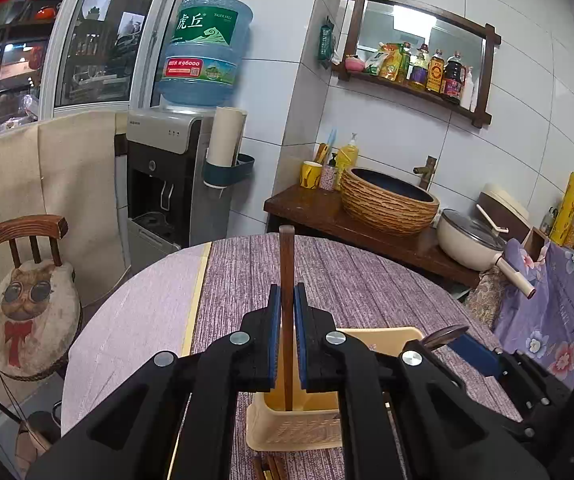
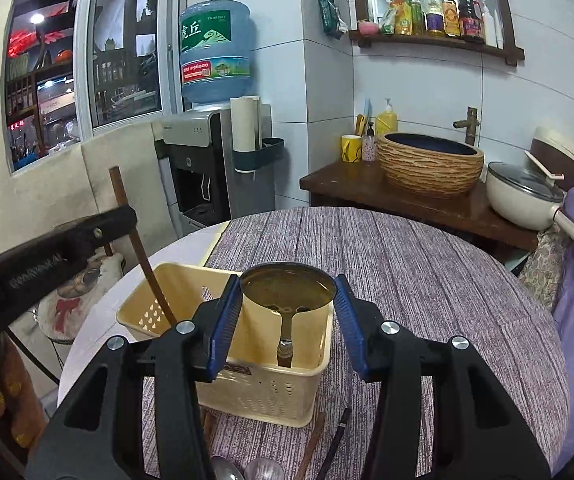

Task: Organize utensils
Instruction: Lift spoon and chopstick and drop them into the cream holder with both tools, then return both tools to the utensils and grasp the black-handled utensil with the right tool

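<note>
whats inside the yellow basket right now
In the basket: the lower end of a brown chopstick held by the left gripper, and the handle of a spoon between the right gripper's jaws. Its floor is hidden.

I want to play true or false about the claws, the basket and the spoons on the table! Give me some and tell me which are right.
1. The left claw is shut on a brown stick. True.
2. The right claw holds a fork. False: it grips a ladle by the round bowl, handle pointing down.
3. The basket is blue. False: it is pale yellow.
4. The stick's lower end is inside the basket. True.
5. Two spoons lie on the table in front of the basket. True.
6. The basket sits on the chair. False: it stands on the table.
</note>
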Demonstrator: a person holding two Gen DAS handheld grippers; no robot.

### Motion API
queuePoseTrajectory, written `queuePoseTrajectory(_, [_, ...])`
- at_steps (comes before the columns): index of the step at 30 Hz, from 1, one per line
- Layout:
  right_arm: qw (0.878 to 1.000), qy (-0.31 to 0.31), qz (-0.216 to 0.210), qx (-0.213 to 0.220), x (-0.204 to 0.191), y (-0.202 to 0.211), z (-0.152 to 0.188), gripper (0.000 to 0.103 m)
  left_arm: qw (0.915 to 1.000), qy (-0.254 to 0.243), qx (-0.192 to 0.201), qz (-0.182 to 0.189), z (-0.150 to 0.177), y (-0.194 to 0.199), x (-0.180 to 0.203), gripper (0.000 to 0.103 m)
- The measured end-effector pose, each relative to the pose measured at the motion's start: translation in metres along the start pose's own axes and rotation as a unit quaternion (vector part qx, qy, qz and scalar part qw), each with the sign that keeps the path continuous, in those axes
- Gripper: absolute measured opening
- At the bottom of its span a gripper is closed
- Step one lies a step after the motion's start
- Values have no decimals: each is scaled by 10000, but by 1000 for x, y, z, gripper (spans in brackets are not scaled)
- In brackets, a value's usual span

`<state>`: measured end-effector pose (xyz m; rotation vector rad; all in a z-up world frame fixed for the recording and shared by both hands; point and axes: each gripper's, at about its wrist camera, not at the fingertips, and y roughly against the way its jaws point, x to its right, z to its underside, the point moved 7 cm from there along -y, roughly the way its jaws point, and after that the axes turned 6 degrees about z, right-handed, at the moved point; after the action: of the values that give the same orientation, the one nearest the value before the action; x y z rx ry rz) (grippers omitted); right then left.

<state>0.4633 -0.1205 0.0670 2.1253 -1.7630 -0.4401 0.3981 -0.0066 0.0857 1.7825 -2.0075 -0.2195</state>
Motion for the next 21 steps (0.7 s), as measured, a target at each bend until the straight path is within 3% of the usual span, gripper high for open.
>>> queuePoseTrajectory(5, [9999,137,20,53,-2,2,1,49,10000,-33,-20,18,0,3,-1,8])
queuePoseTrajectory(8, [9996,157,20,241,0,10,-2,65,10000,28,-36,78,-2,8,-4,9])
queuePoseTrajectory(10, [9994,121,-5,327,2,18,-3,66,10000,25,24,81,-2,16,-7,23])
queuePoseTrajectory(12, [9991,128,-57,394,4,28,-2,72,9999,76,128,39,0,27,-12,58])
queuePoseTrajectory(16, [9988,71,53,489,13,52,7,77,9996,172,177,96,12,51,-22,70])
queuePoseTrajectory(18, [9988,80,96,464,16,63,16,85,9997,225,101,57,24,58,-27,86])
queuePoseTrajectory(21, [9990,174,270,319,22,77,36,88,9995,253,-159,24,52,64,-36,90])
